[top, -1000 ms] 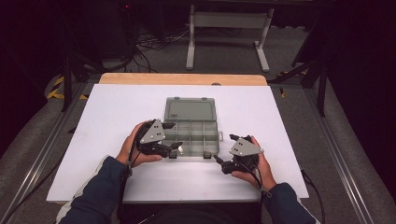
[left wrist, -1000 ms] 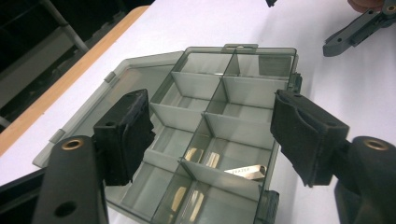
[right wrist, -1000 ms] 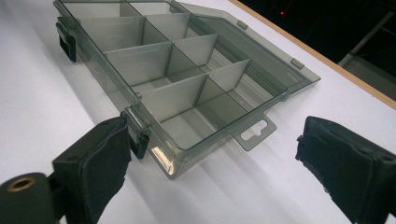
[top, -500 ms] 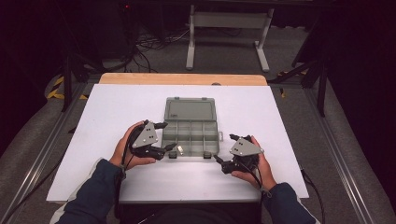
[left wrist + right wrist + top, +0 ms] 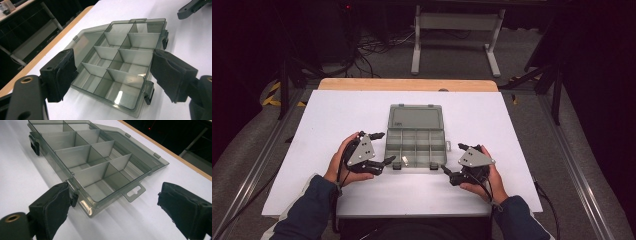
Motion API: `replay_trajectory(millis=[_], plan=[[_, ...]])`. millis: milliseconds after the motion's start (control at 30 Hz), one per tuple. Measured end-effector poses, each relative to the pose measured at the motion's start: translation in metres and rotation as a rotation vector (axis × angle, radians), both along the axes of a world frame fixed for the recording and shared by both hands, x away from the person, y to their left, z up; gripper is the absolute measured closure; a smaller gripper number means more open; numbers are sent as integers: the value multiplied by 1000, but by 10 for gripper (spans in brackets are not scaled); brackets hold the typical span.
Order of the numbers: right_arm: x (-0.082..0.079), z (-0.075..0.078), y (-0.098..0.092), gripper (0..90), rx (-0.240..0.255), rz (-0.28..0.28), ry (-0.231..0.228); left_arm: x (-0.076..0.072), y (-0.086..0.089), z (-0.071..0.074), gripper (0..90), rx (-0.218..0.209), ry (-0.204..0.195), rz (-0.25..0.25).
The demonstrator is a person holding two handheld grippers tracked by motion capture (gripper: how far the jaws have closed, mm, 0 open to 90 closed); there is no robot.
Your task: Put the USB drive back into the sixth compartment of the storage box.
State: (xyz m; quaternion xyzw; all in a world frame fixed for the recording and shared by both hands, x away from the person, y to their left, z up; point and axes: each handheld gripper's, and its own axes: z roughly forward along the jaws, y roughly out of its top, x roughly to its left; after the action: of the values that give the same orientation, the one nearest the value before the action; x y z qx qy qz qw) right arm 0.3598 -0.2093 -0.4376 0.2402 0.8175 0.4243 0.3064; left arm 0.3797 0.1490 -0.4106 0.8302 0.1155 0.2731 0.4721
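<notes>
Both grippers rest on the white table (image 5: 312, 150) with jaws spread and nothing between the pads: the left gripper (image 5: 379, 148), whose jaws have just been opening, just beside the left end of the open smoky compartment box (image 5: 417, 142), the right gripper (image 5: 452, 159) at its right front corner. No writing is readable on the box. Its lid (image 5: 414, 117) lies flat behind, toward the table's wooden edge (image 5: 407, 84).
</notes>
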Motion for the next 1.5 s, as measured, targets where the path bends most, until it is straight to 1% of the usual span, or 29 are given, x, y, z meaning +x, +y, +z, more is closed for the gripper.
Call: replay_trajectory(millis=[67, 333, 500, 633, 733, 933, 1067, 1167, 1200, 1233, 1333, 1367, 1400, 1500], plan=[[0, 1, 0, 113, 6, -1, 0, -1, 3, 0, 202, -10, 3, 2], [0, 1, -1, 119, 9, -3, -1, -5, 12, -5, 185, -21, 8, 11], [0, 1, -1, 120, 8, -5, -1, -8, 17, -8, 182, -16, 6, 17], [0, 1, -2, 134, 9, -12, -8, -9, 21, -11, 178, -16, 17, 22], [0, 2, -3, 151, 15, -18, -12, -9, 25, -13, 168, -26, 34, 17], [0, 2, -4, 178, 21, -19, -13, -11, 31, -15, 185, -37, 40, 32], [1, 2, -5, 196, 29, -22, -18, -13, 35, -16, 224, -32, 45, 44], [1, 2, -6, 228, 34, -19, -16, -14, 38, -16, 270, -49, 53, 42], [1, 2, -6, 246, 33, -18, -16, -14, 38, -16, 302, -46, 54, 42], [1, 2, -6, 246, 33, -18, -16, -14, 39, -17, 302, -46, 60, 44], [0, 2, -5, 289, 33, -8, -12, -14, 39, -17, 363, -41, 65, 42], [0, 2, -6, 311, 34, -4, -10, -14, 40, -17, 417, -37, 65, 38], [0, 2, -6, 328, 35, 1, -8, -14, 40, -17, 417, -35, 65, 37], [0, 2, -6, 392, 35, 11, -2, -14, 40, -17, 496, -30, 68, 31]])
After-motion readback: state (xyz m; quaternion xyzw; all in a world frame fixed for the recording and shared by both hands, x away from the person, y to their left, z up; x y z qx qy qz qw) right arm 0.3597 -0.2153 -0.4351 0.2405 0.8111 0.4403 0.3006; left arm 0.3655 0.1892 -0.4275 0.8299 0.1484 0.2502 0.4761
